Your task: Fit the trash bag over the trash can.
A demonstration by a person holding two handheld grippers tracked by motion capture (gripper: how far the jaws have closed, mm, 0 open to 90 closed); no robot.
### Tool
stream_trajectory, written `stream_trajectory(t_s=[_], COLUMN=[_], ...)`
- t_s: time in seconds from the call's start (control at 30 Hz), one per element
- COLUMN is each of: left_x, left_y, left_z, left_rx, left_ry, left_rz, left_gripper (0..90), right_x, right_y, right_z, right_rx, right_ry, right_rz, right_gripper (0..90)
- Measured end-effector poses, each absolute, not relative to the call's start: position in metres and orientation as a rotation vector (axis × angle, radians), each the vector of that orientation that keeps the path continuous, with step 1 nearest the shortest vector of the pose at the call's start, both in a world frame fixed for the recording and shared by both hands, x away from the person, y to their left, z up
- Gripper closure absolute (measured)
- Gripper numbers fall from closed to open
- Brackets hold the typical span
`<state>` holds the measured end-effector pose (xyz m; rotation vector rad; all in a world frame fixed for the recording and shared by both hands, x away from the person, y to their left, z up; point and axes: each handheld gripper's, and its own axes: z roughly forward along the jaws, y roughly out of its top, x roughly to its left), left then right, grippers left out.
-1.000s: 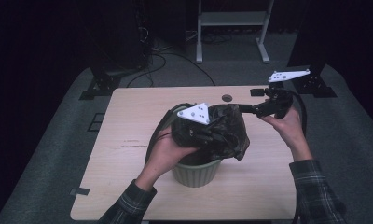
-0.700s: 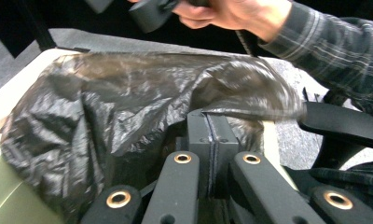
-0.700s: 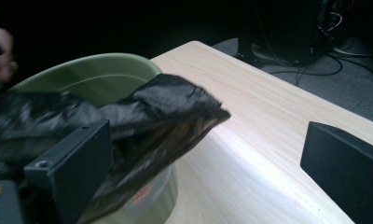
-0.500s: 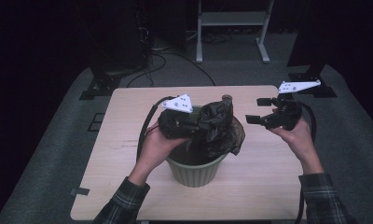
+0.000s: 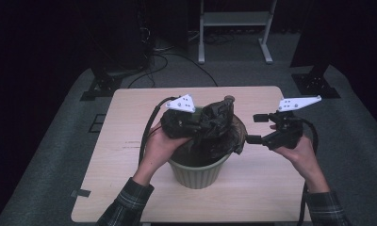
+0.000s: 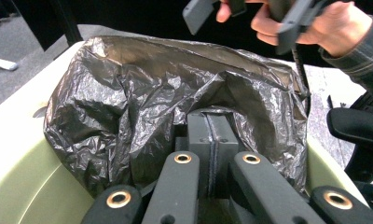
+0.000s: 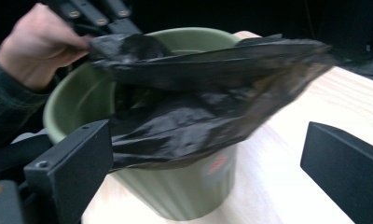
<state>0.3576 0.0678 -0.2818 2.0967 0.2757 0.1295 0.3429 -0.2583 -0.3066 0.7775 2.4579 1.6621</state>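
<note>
The tabletop (image 5: 130, 122) is light wood. It stands on a gray carpet (image 5: 54, 160). Behind the tabletop, a white metal stand (image 5: 233, 21) rests on the carpet. Black cables (image 5: 177, 59) lie on the carpet near the stand. A flat black foot (image 5: 316, 84) sits off the tabletop's far right corner.

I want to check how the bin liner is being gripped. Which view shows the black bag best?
The left gripper view: the black bag lies close up, pinched in the left gripper. The high view shows it small, draped over the green bin. The right gripper view shows its blurred far side.
</note>
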Motion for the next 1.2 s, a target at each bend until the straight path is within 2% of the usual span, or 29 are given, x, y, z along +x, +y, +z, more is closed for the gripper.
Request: stream_trajectory(t_s=[0.4,0.57,0.7,0.77,0.83,0.93,1.2], left_x=[0.356,0.356,0.355,0.355,0.354,0.352,0.341], left_y=[0.072,0.072,0.075,0.079,0.085,0.098,0.153], left_z=[-0.279,-0.278,-0.277,-0.276,-0.274,-0.272,-0.272], left_rx=[2.094,2.088,2.087,2.08,2.066,2.047,1.993], left_ry=[0.279,0.279,0.276,0.283,0.291,0.304,0.378], left_rz=[0.139,0.132,0.134,0.135,0.134,0.141,0.177], left_gripper=[89.8,89.8,89.8,89.8,89.8,89.8,89.9], right_x=[0.308,0.303,0.304,0.304,0.305,0.305,0.304], right_y=[-0.244,-0.237,-0.234,-0.236,-0.239,-0.245,-0.271], right_z=[-0.325,-0.324,-0.326,-0.326,-0.326,-0.324,-0.322], right_rx=[0.728,0.706,0.679,0.67,0.67,0.665,0.711], right_ry=[2.511,2.515,2.511,2.494,2.48,2.458,2.404], right_rz=[1.736,1.728,1.692,1.712,1.717,1.7,1.67], right_gripper=[2.5,17.7,55.7,71.4,82.8,89.1,89.5])
